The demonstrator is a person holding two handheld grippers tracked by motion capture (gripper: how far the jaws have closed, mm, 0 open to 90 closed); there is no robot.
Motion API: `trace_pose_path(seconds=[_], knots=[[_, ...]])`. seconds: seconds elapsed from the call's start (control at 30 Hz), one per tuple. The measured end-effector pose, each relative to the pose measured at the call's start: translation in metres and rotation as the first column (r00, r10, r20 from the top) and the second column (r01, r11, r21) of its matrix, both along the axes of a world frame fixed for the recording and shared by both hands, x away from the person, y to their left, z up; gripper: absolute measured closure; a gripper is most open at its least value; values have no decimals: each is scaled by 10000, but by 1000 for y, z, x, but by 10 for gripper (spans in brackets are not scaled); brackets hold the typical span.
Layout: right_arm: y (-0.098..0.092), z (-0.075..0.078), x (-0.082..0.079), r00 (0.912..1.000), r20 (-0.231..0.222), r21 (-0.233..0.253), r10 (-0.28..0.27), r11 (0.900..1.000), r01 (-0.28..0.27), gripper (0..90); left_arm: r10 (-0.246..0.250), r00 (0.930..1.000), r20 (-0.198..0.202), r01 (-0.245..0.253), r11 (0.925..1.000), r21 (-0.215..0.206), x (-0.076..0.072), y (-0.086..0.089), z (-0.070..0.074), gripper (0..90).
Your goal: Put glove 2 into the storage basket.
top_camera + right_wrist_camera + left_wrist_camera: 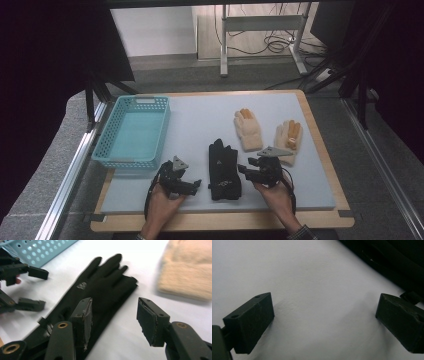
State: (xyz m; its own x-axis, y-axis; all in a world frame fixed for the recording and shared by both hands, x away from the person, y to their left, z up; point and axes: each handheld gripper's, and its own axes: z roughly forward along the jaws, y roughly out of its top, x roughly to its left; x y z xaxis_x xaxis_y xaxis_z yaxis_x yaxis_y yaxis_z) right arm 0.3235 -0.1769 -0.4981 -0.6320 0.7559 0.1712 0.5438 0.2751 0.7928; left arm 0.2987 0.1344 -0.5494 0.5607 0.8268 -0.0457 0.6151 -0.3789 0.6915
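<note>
A black glove [223, 170] lies flat on the white mat [200, 120] at the front middle, fingers pointing away from me. In the right gripper view the black glove [100, 290] stretches ahead, just left of my open right gripper [113, 315]. My right gripper [243, 170] sits at the glove's right side. My left gripper [198, 185] rests open at the glove's left side near the cuff. Between the jaws of my left gripper [324, 315] there is bare mat, with the glove's dark edge [394, 262] at the upper right. Two cream gloves [248, 130] [288, 138] with orange fingertips lie to the right.
A light blue plastic basket [111, 141] stands on the left of the mat, and its lattice wall [42, 251] shows in the right gripper view. The table's wooden edge [220, 222] runs along the front. Metal rails flank the table on both sides.
</note>
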Motion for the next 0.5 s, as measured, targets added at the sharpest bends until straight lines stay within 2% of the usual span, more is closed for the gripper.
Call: trace_pose_path(seconds=[0.1, 0.13, 0.17, 0.23, 0.27, 0.37, 0.5], knots=[[-8, -4, -3, 9999, -7, -112, 142, 9998, -142, 461, 1, 10000, -2, -1, 10000, -1, 0, 0, 0, 20], [-10, -6, -5, 9997, -49, -162, 225, 9996, -226, 477, 4, 10000, -4, -4, 10000, -2, 0, 0, 0, 20], [-12, -11, -9, 9987, -169, -332, 480, 9983, -485, 530, 8, 10000, -2, -8, 10000, -11, 0, 0, 0, 21], [-12, -13, -10, 9983, -212, -375, 548, 9977, -556, 548, 19, 10000, 11, -19, 10000, -54, 0, 0, 0, 24], [-12, -18, -14, 9961, -321, -490, 823, 9953, -838, 587, 53, 10000, 59, -52, 10000, -82, -1, 1, 0, 30], [-10, -23, -17, 9936, -405, -603, 1054, 9924, -1077, 614, 116, 9998, 174, -115, 9999, -36, -2, 1, 1, 34], [-1, -31, -23, 9864, -532, -680, 1554, 9850, -1588, 652, 122, 9995, 279, -129, 9996, 234, -6, 4, 2, 38]])
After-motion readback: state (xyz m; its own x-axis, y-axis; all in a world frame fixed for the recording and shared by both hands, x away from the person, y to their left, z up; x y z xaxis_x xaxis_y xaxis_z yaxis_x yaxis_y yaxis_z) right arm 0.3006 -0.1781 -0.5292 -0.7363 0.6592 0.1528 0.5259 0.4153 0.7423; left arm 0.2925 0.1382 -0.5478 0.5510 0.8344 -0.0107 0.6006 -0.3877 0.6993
